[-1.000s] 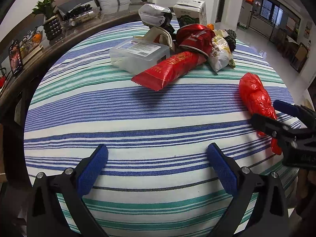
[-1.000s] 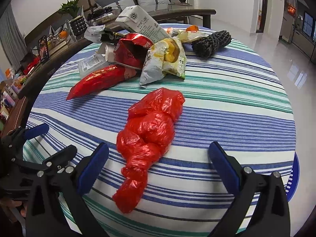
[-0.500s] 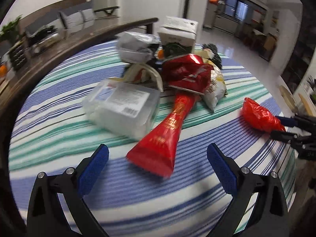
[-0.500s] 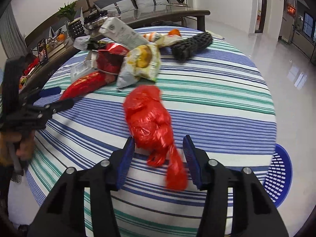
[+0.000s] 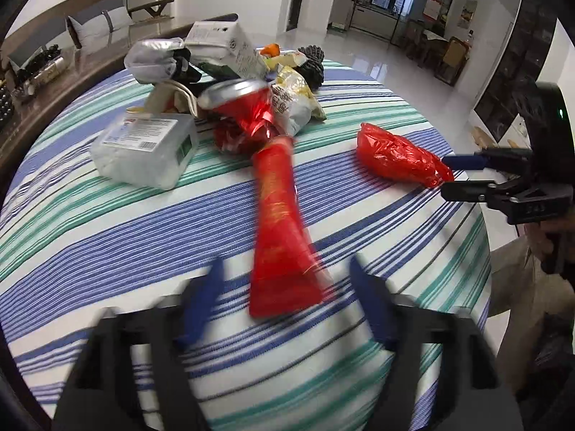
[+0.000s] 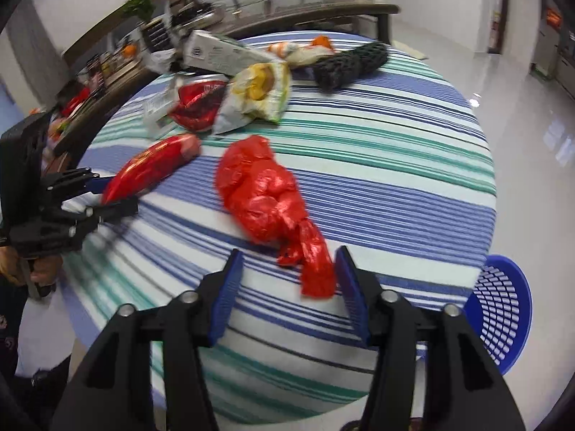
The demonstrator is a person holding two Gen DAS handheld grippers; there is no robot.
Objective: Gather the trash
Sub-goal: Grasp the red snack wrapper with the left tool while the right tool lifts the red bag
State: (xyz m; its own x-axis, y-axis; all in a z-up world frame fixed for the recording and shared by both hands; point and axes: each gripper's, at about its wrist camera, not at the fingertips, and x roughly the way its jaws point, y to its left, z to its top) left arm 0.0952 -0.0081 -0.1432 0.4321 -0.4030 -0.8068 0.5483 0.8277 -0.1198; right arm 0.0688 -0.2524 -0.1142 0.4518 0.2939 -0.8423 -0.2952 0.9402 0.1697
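The left claw point(image 5: 284, 300) is closing, its jaws still clear around the near end of the long red packet point(image 5: 280, 230) on the striped bench point(image 5: 107, 230); centre that end before clamping. The right claw point(image 6: 287, 287) is opening, with the tail of the red plastic bag point(image 6: 262, 194) beside its right-hand pad; seat the tail deeper before lifting toward the blue basket point(image 6: 503, 309).

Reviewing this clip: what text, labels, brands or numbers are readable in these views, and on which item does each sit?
Nothing can be read for certain.
Clear plastic box: white printed label, too small.
Long red wrapper: gold print, motion-blurred.
White carton: round symbol and small print, unreadable.
Yellow-and-white snack bag: print blurred.
Right gripper body: embossed mark, unclear.
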